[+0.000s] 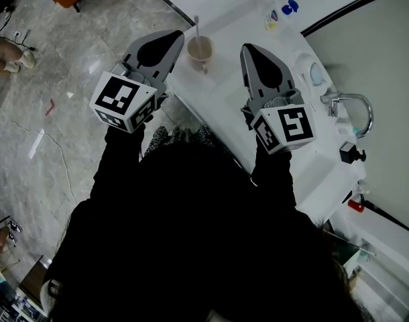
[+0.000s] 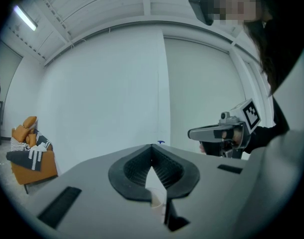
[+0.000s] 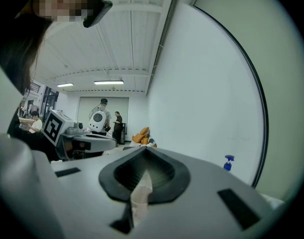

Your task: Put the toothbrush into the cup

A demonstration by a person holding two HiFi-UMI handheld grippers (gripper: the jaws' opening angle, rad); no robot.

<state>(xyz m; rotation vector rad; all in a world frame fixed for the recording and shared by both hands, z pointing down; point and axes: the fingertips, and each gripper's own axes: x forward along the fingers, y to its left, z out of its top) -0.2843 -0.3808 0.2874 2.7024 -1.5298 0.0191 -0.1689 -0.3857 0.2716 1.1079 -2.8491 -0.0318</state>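
Note:
A beige cup (image 1: 200, 52) stands on the white counter (image 1: 232, 20) near its left edge. A thin pale toothbrush (image 1: 196, 27) sticks upright out of it. My left gripper (image 1: 178, 35) hovers level just left of the cup, shut and empty. My right gripper (image 1: 247, 47) hovers level just right of the cup, also shut with nothing in it. In the left gripper view the cup (image 2: 157, 195) shows low behind the touching tips of the left gripper (image 2: 152, 146), and the right gripper (image 2: 212, 132) is off to the side. In the right gripper view the cup (image 3: 140, 195) shows below the right gripper (image 3: 144, 148).
A blue-capped spray bottle (image 1: 289, 7) stands at the counter's far end. A chrome faucet (image 1: 357, 107) and small fittings are at the right, by the wall. Marble floor (image 1: 70, 59) lies left of the counter. An orange sofa (image 2: 33, 159) and people (image 3: 103, 114) are far off.

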